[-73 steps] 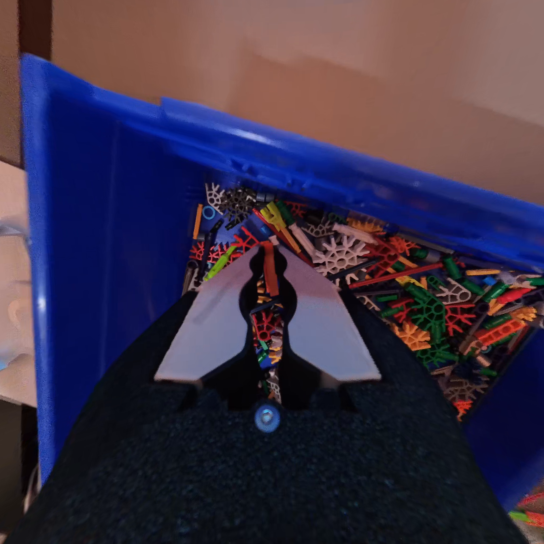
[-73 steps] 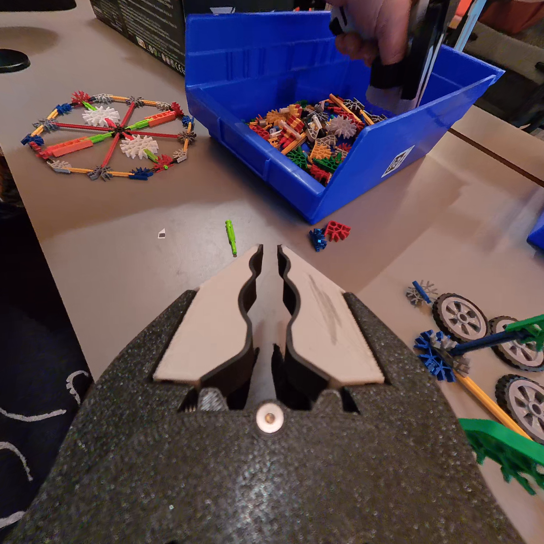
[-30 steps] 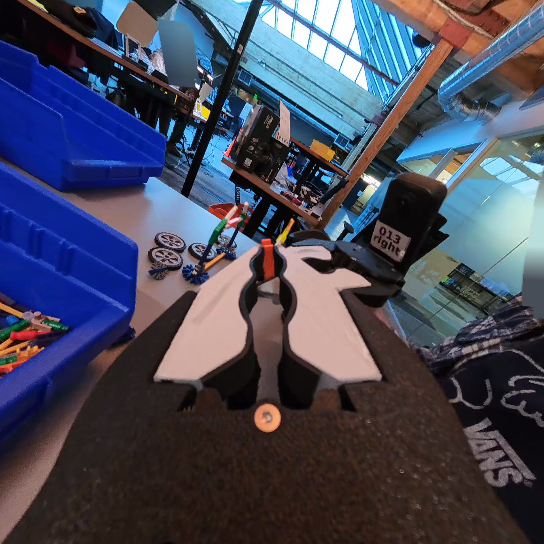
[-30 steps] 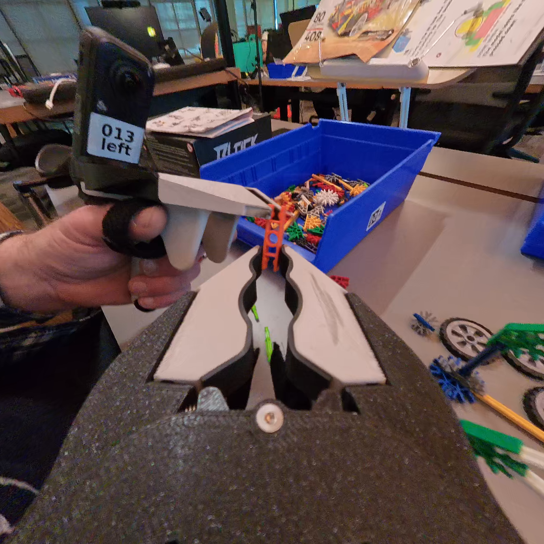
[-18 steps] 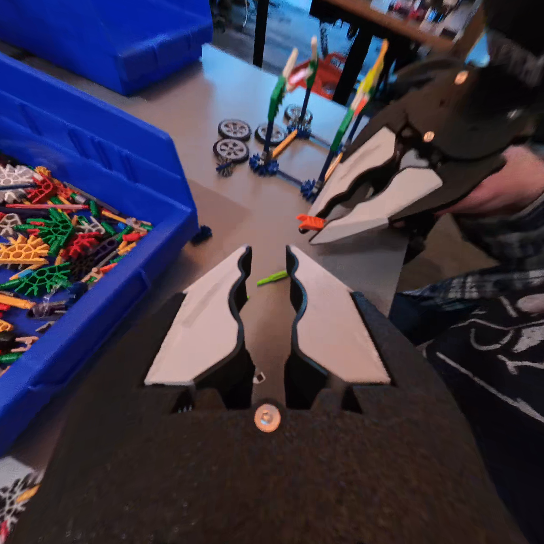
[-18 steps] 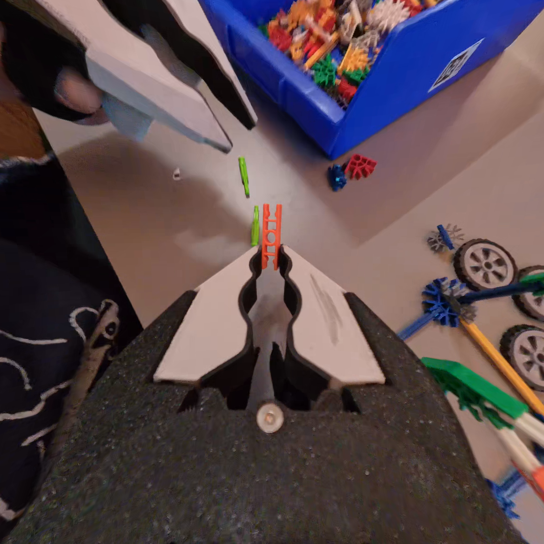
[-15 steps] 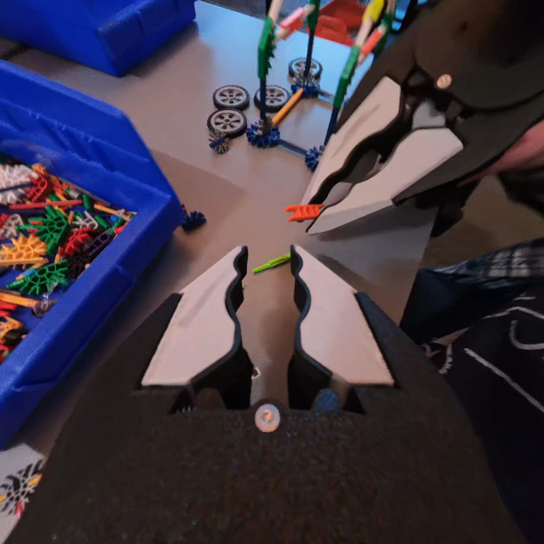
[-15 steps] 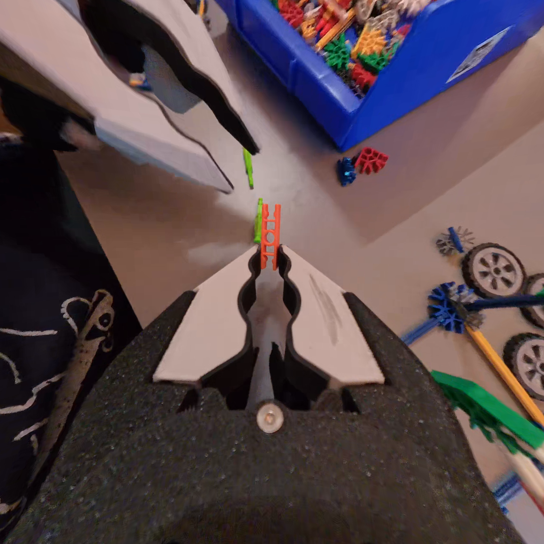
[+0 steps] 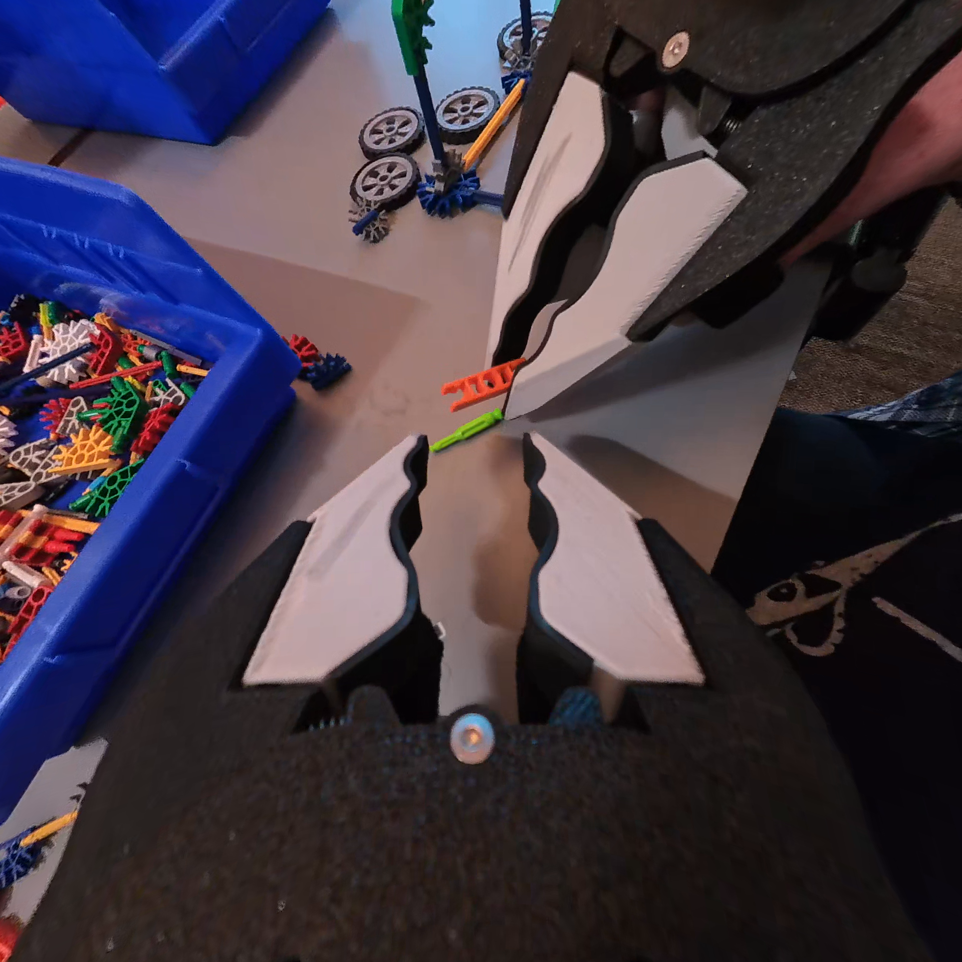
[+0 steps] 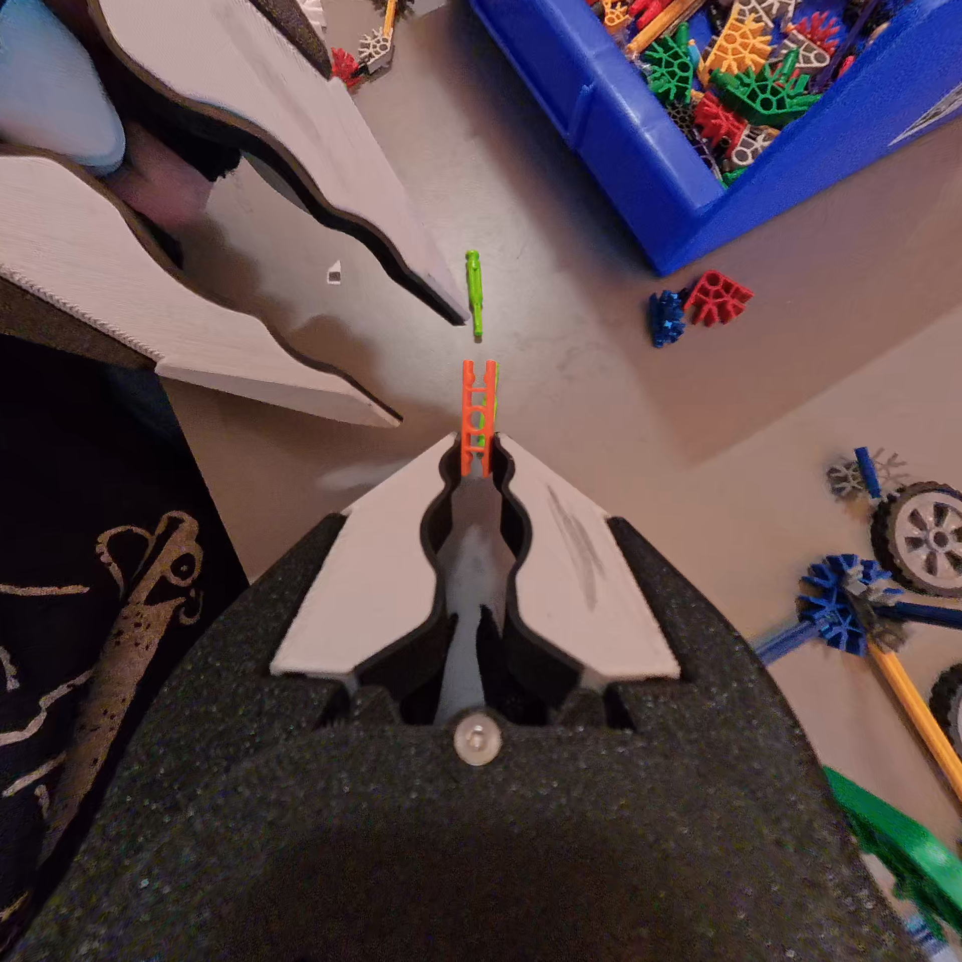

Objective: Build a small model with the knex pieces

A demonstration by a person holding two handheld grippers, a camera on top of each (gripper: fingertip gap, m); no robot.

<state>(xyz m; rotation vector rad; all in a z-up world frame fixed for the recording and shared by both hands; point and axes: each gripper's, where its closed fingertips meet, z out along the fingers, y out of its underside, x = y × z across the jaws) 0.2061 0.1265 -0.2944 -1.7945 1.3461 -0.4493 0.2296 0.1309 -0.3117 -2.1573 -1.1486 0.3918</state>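
Orange connector piece (image 9: 481, 384) juts from your right gripper (image 9: 513, 385), pinched at its tips, above the counter (image 9: 312, 156); your left gripper (image 9: 473, 442) hangs spread, empty, near a green rod (image 9: 465, 430), blue bin (image 9: 172, 333) at left. Right wrist view: right gripper (image 10: 478, 442) clamps the orange piece (image 10: 478, 411) upright; left gripper (image 10: 432, 364) gapes at far left.

Each gripper is showing a black, speckled foam-textured body, with a silver round-head screw (image 9: 471, 737) sitting at its centre just behind the finger roots. From that screw, the left gripper (image 9: 475, 442) and the right gripper (image 10: 477, 438) are each extending two pale grey, wedge-shaped fingers (image 9: 354, 567) with wavy black inner edges. The person is wearing a dark garment (image 10: 78, 598) bearing a pale printed graphic.
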